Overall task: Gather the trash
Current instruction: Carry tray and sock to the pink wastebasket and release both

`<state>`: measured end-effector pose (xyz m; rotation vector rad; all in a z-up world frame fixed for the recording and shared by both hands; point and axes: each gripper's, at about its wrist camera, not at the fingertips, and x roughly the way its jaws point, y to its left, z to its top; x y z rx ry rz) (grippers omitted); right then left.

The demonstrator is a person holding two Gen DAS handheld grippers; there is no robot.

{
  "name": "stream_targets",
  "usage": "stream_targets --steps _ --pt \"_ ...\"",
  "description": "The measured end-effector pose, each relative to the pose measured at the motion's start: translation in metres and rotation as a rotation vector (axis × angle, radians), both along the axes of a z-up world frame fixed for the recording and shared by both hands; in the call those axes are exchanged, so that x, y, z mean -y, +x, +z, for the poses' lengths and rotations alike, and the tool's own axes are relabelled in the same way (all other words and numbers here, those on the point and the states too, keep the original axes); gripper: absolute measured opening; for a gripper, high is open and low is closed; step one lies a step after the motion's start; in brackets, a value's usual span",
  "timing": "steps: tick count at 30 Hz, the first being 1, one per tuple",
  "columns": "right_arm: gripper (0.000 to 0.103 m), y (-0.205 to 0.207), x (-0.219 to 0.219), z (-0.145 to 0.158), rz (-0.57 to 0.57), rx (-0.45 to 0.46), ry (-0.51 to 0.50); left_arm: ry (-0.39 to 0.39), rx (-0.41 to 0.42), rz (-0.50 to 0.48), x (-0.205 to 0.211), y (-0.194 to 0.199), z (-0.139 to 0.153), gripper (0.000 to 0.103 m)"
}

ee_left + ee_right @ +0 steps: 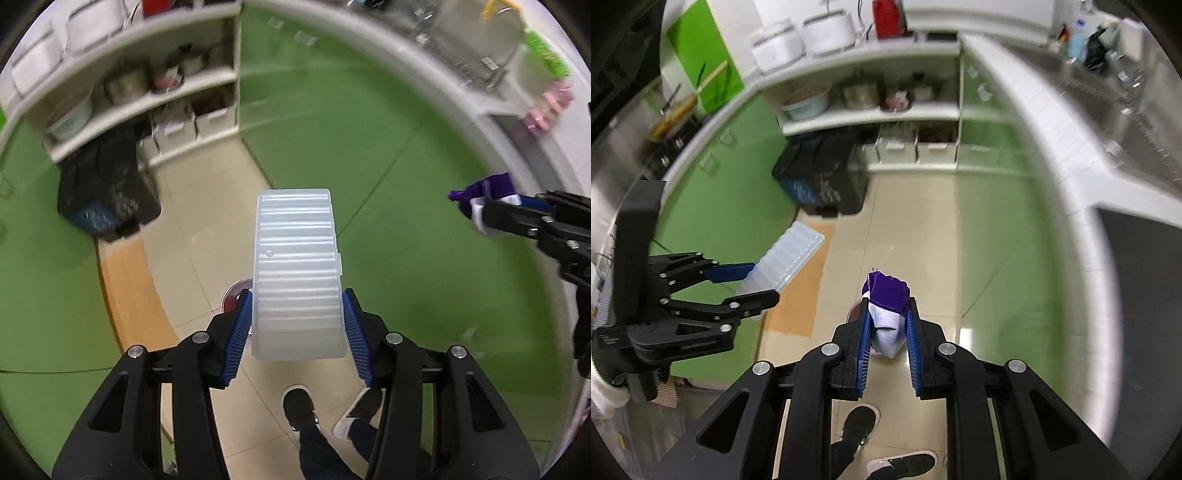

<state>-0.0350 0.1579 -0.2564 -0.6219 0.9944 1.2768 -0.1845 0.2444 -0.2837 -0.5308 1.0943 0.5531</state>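
Observation:
My left gripper (297,306) is shut on a translucent ribbed plastic box (297,273) and holds it in the air above the floor; the box also shows in the right wrist view (786,260), with the left gripper (753,282) at the left. My right gripper (886,314) is shut on a crumpled purple and white wrapper (886,301), also held in the air. From the left wrist view the right gripper (491,216) and wrapper (487,190) are at the right edge. A black bin with a black bag (107,192) (823,177) stands on the floor ahead by the shelves.
Green cabinet fronts (332,129) line both sides of a narrow tiled floor (912,229). White shelves (871,114) with pots and drawers are at the far end. A brown mat (129,295) lies on the floor. The person's shoes (299,406) are below. A small round red object (234,299) lies on the floor.

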Motion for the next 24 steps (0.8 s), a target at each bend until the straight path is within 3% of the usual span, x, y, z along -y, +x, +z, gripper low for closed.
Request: stream_targets --steps 4,8,9,11,13,18,24 --pt "0.017 -0.009 -0.028 -0.076 0.02 -0.02 -0.051 -0.05 -0.025 0.03 -0.029 -0.007 -0.094 0.049" --pt "0.017 -0.015 -0.05 -0.14 0.039 -0.033 -0.095 -0.087 -0.022 0.038 -0.047 -0.008 -0.162 0.052" --pt "0.017 -0.015 -0.053 -0.15 0.043 -0.035 -0.101 -0.097 -0.019 0.038 -0.05 -0.009 -0.175 0.057" --pt "0.017 -0.017 -0.061 -0.17 0.05 -0.039 -0.115 -0.111 -0.004 0.049 -0.057 -0.012 -0.199 0.095" --pt "0.017 -0.018 -0.068 -0.191 0.056 -0.046 -0.133 -0.115 0.001 0.063 -0.062 -0.015 -0.216 0.098" --pt "0.017 -0.025 -0.077 -0.218 0.077 -0.071 -0.166 -0.138 0.003 0.107 -0.069 -0.029 -0.222 0.1" --pt "0.017 -0.043 -0.097 -0.229 0.123 -0.096 -0.188 -0.111 -0.002 0.14 -0.076 -0.058 -0.192 0.1"
